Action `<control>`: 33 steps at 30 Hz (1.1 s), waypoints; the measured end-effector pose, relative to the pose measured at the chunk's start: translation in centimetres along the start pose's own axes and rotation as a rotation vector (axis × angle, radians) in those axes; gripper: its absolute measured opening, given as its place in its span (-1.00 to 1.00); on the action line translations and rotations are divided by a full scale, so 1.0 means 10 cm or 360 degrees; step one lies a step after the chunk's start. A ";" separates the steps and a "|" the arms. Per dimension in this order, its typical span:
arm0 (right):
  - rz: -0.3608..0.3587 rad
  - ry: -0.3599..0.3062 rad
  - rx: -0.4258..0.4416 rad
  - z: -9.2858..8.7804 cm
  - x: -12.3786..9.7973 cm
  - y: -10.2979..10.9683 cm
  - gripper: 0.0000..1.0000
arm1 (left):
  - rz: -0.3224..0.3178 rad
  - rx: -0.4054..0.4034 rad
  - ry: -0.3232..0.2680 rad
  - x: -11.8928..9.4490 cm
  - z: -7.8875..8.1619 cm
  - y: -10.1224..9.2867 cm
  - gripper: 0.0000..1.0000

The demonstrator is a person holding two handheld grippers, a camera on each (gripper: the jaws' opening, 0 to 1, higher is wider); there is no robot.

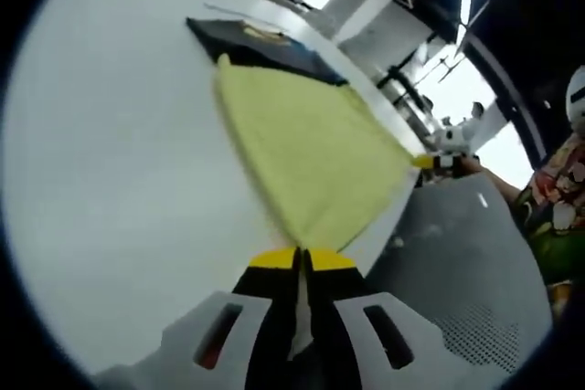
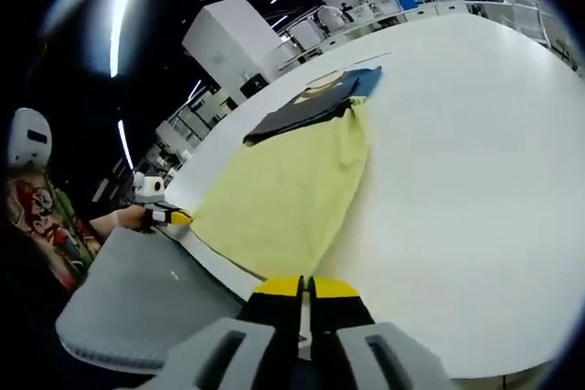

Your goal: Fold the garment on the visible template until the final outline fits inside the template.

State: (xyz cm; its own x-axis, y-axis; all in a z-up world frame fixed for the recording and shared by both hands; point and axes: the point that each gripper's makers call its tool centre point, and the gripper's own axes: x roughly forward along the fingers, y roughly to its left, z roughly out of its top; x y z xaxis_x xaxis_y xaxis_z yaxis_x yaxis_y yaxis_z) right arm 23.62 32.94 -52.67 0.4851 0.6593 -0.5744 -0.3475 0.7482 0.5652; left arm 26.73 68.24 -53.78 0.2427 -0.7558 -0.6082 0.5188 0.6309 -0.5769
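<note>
A yellow garment (image 1: 311,143) (image 2: 283,198) lies spread on the white table (image 1: 110,180) (image 2: 475,180). Its far end rests on a dark flat sheet (image 1: 265,47) (image 2: 302,111), apparently the template. My left gripper (image 1: 302,258) is shut on one near corner of the cloth at the table edge. My right gripper (image 2: 306,285) is shut on the other near corner. Each gripper also appears in the other's view, pinching its yellow corner: the right one (image 1: 430,162) and the left one (image 2: 174,217), the latter held by a hand.
A grey perforated surface (image 1: 457,262) (image 2: 137,299) sits below the table's near edge. A person in a patterned shirt (image 1: 558,189) (image 2: 46,216) stands behind it. Cluttered tables and white equipment (image 2: 238,34) line the far side of the room.
</note>
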 end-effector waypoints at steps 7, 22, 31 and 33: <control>0.0000 0.0009 0.0022 -0.09 -0.03 0.09 -1.00 | -0.0035 0.0025 0.0086 -0.02 -0.11 -0.07 -1.00; 0.0000 -0.0034 0.0056 -0.06 -0.05 0.13 -1.00 | -0.0063 0.0012 0.0082 -0.06 -0.13 -0.08 -1.00; 0.0066 -0.0236 0.0042 0.43 -0.14 0.33 -1.00 | -0.0074 -0.0050 -0.0274 -0.24 0.47 -0.13 -1.00; 0.0091 -0.0285 0.0029 0.59 -0.15 0.36 -1.00 | -0.0081 -0.0056 -0.0377 -0.30 0.67 -0.17 -1.00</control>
State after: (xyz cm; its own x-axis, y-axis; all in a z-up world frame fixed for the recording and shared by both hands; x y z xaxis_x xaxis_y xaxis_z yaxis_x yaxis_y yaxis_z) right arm 26.36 34.22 -46.33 0.6005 0.6756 -0.4277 -0.3648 0.7074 0.6054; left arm 30.65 68.24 -47.30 0.4046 -0.8041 -0.4355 0.5076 0.5936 -0.6245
